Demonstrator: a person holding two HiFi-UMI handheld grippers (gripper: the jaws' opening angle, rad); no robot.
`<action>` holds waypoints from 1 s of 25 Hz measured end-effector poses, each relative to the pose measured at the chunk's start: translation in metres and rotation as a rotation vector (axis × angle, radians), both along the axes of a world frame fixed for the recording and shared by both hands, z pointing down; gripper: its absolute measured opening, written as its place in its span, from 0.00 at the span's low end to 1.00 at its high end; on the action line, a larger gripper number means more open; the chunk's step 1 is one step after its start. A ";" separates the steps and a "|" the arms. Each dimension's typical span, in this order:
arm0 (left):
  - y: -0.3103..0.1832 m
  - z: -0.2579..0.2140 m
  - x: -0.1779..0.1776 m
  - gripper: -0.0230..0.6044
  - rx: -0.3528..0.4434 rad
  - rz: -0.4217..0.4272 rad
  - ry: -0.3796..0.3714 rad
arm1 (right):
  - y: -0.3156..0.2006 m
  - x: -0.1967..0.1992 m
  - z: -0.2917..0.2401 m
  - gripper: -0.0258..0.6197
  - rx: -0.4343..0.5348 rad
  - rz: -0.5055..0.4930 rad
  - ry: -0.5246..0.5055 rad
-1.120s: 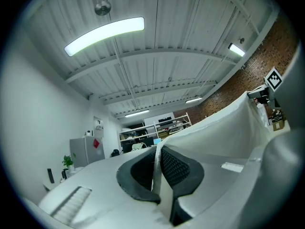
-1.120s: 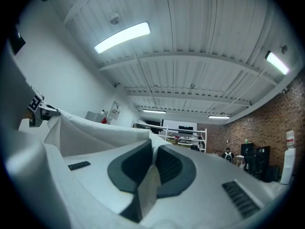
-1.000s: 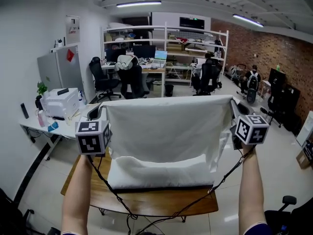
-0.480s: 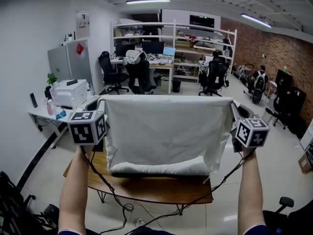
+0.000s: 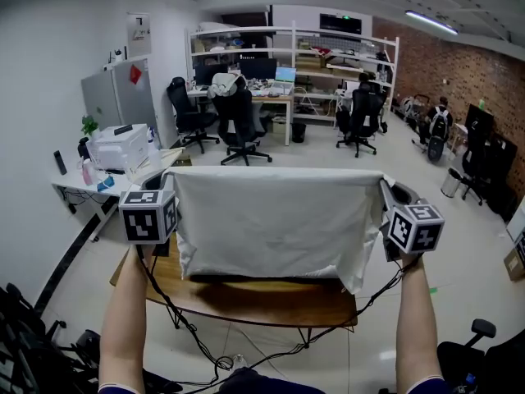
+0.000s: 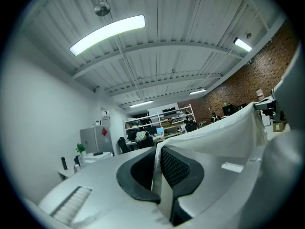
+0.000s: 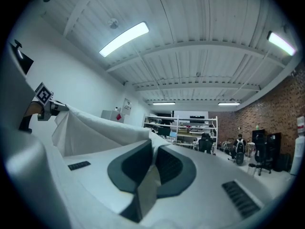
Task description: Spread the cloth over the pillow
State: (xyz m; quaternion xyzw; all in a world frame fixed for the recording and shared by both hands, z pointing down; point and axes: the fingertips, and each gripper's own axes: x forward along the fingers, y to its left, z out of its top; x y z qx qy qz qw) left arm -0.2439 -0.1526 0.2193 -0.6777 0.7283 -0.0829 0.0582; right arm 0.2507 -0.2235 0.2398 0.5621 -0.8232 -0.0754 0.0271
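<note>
Your left gripper (image 6: 156,168) is clamped on one top corner of the white cloth (image 5: 279,220) and your right gripper (image 7: 153,163) on the other, so you hold it stretched taut between them like a curtain, hanging over the wooden table (image 5: 271,304).

Pillow not seen; cloth (image 5: 275,220) screens far part of table (image 5: 271,304); forearms (image 5: 123,327) cut off at btm edge.
</note>
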 end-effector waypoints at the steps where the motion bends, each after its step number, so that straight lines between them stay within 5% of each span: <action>1: -0.002 0.008 -0.001 0.06 -0.015 -0.004 -0.003 | 0.000 -0.001 0.007 0.09 -0.012 0.001 0.001; 13: -0.030 0.092 -0.001 0.06 -0.169 -0.055 -0.077 | -0.017 0.001 0.094 0.09 -0.166 0.004 0.025; 25: -0.081 0.129 -0.018 0.06 -0.236 -0.061 -0.064 | -0.056 -0.014 0.132 0.09 -0.244 -0.014 0.067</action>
